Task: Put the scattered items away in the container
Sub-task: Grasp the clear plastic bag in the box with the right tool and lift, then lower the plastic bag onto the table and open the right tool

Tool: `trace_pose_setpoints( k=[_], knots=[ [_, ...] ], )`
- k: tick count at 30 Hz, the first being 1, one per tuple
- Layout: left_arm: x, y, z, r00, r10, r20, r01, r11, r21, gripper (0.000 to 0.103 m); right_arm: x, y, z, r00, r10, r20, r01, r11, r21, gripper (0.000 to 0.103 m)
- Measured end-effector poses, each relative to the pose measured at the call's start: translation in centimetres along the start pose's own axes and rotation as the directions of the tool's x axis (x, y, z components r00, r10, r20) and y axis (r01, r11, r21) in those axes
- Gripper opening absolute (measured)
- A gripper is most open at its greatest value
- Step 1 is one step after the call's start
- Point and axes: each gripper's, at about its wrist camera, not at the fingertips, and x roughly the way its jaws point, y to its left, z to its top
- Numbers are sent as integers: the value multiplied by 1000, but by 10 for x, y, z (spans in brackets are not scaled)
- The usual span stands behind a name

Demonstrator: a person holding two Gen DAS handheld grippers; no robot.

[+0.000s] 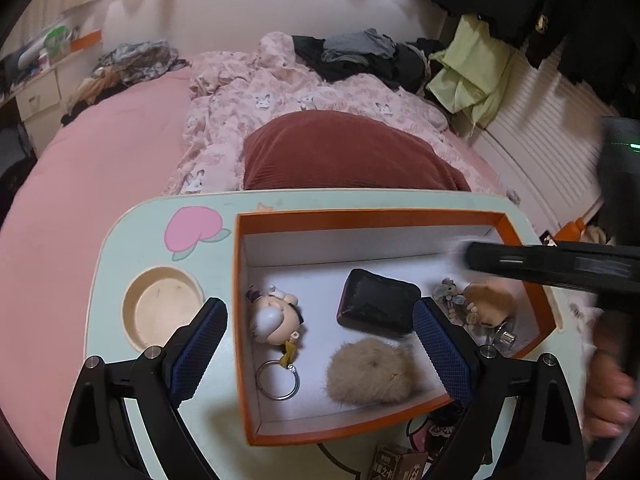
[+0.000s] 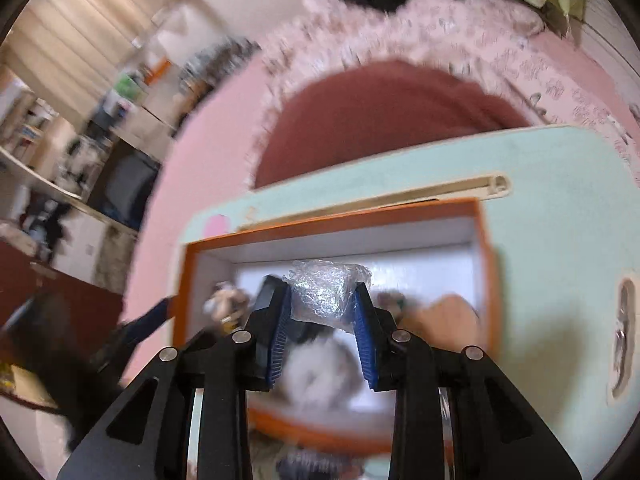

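Observation:
An orange box (image 1: 360, 216) with a white inside stands on a mint-green lap table (image 1: 116, 264). It holds a small figurine on a key ring (image 1: 276, 316), a black case (image 1: 376, 304), a beige fluffy pompom (image 1: 368, 372) and a tan plush charm with beads (image 1: 488, 304). My left gripper (image 1: 320, 348) hangs open over the box's near half, with nothing between its blue pads. In the right wrist view my right gripper (image 2: 320, 300) is shut on a crumpled ball of clear plastic wrap (image 2: 324, 280) above the box (image 2: 332, 216). From the left wrist view that gripper (image 1: 480, 258) reaches in, blurred, over the box's far right corner.
The table has a round cup hollow (image 1: 164, 312) on the left and a long slot (image 2: 440, 188) behind the box. A red-brown cushion (image 1: 344, 152) lies beyond the table on the pink bed. A small brown carton (image 1: 400, 464) sits by the near edge. A hand (image 1: 612, 396) shows at the right.

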Motion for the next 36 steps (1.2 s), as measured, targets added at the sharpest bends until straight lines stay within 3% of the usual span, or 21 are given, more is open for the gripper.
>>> trace_pose_setpoints(
  k=[3,6,9,12,21,24,29,33,36],
  knots=[
    [8,-8,3,999,51,-11,-50,998,36,94,-41,-4,-27,996,56,71,-54,998,-31,32],
    [9,-15,4,996,88,0,-88,995,52,94,-62,-6,-58,993,86,76,-80,993,-84,32],
    [5,-18,4,994,104,25,-105,993,60,94,-65,-10,-89,995,-6,103,21,990,-142,32],
    [-1,-18,6,996,77,35,-78,996,46,94,-51,-16,-116,986,-107,131,127,979,-161,32],
    [-7,-29,13,996,70,47,-74,993,95,94,-9,-16,-147,966,-210,151,235,957,-171,35],
    [-3,-32,13,997,64,36,-68,993,98,94,-15,-17,-158,960,-210,187,239,959,-152,41],
    [1,-35,14,999,30,22,-32,995,90,94,-43,-12,-174,928,-155,338,218,963,-157,73],
    [12,-41,18,1000,11,-11,-10,995,100,91,-45,-6,-177,931,-105,349,179,966,-187,74],
    [27,-42,21,997,9,-74,-2,995,95,88,-40,-2,-177,933,-121,340,197,960,-201,74]
  ],
)
